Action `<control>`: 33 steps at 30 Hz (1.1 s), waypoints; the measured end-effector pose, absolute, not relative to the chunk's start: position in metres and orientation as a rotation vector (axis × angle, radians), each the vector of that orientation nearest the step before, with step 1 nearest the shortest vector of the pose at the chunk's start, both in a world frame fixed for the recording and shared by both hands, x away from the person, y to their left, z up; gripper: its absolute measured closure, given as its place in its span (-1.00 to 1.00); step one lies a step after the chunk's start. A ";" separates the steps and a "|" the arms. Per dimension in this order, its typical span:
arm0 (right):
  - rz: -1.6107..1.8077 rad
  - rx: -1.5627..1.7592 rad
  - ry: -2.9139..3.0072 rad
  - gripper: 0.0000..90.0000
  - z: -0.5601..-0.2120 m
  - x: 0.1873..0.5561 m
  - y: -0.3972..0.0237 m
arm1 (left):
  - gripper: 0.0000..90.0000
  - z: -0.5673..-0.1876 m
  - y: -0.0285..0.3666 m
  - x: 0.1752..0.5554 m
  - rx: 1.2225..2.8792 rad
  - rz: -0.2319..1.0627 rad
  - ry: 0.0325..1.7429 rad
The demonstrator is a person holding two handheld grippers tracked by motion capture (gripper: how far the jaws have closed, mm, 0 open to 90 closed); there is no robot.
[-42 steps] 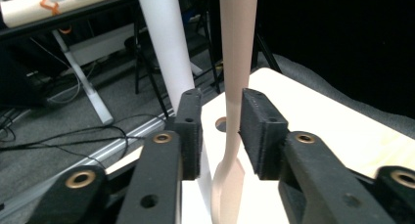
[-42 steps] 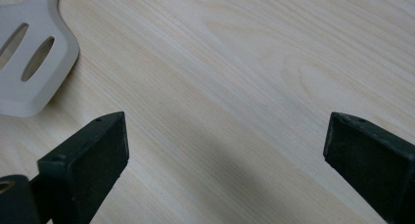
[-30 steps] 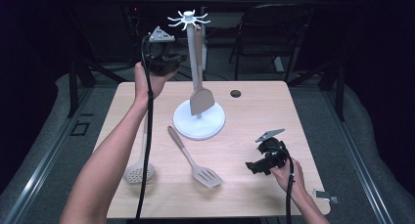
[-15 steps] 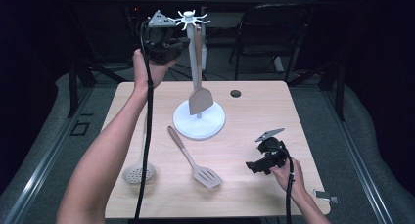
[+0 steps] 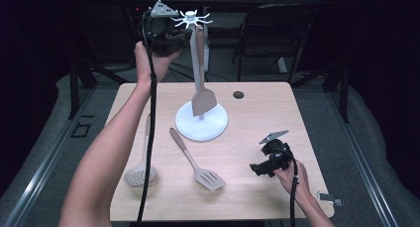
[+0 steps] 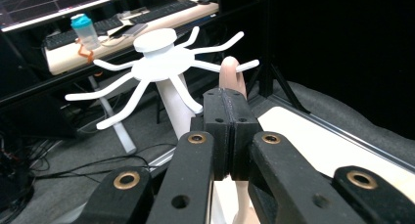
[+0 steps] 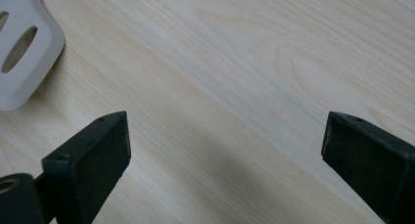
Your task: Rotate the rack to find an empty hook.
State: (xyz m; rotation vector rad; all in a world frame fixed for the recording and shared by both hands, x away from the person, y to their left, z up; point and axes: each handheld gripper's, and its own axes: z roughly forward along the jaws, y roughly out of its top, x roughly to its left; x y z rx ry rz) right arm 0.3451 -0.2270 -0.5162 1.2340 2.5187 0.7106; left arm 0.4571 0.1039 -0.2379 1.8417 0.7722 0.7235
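Left gripper [image 5: 174, 36] raised by rack top [image 5: 190, 20], jaws clamped on hanging spatula [image 5: 200, 78] handle, right gripper [image 5: 257, 168] low over surface [image 5: 257, 118], jaws wide apart, empty.

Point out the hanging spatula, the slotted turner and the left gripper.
hanging spatula [image 5: 203, 101], high view, on its blade.
slotted turner [image 5: 210, 178], high view, on its slotted head.
left gripper [image 6: 229, 102], left gripper view, where its shut tips meet.
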 end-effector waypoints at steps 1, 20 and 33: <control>0.710 1.234 2.519 -0.92 -0.516 0.345 -0.227 | 0.99 -0.238 0.104 0.457 1.842 0.726 0.774; 0.699 1.230 2.515 -0.91 -0.516 0.345 -0.225 | 1.00 -0.237 0.115 0.464 1.818 0.755 0.831; 0.689 1.230 2.525 -0.91 -0.516 0.345 -0.225 | 1.00 -0.235 0.118 0.468 1.813 0.776 0.857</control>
